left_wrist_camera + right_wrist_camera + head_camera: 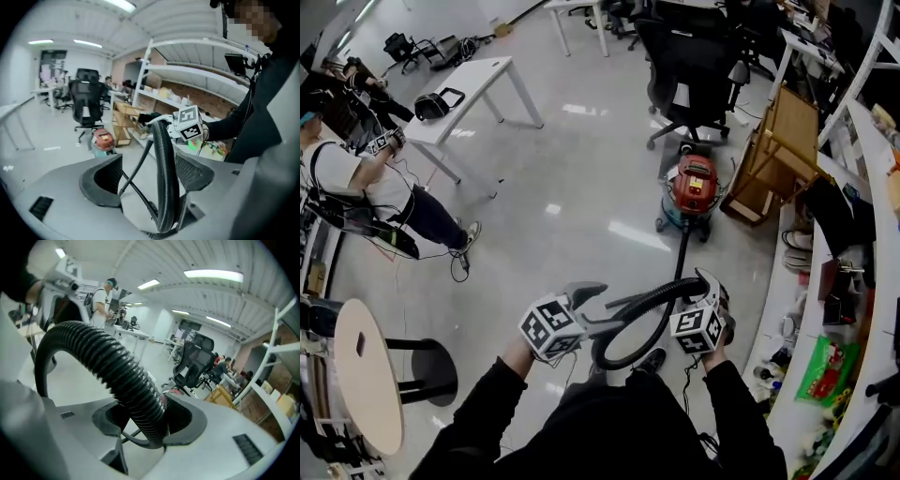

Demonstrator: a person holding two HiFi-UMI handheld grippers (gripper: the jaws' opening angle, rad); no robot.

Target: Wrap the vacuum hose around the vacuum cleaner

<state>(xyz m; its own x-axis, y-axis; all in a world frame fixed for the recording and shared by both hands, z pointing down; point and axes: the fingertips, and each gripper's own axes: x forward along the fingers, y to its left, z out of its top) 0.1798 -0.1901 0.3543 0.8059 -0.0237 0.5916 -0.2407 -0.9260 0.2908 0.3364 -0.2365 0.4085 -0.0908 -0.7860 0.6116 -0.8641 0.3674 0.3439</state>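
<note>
Left gripper: the left gripper (598,309) (145,180) is low in the head view, left of centre. Its jaws are wide apart and grip nothing.
Hose at the left jaws: the black ribbed vacuum hose (165,178) rises between them, close against the right-hand jaw and well apart from the left-hand one. A thin black cable (133,166) crosses the same gap.
Hose loop: in the head view the hose (652,298) curves from one gripper to the other, then runs off towards the cleaner.
Vacuum cleaner: the red canister vacuum cleaner (692,187) (103,139) stands on the pale glossy floor (581,169), well apart from both grippers and just in front of a black office chair (689,75).
Right gripper: the right gripper (705,286) (147,420) has its jaws narrowed onto the hose (122,376), pads pressing on either side. From the jaws the hose arches up and to the left.
</note>
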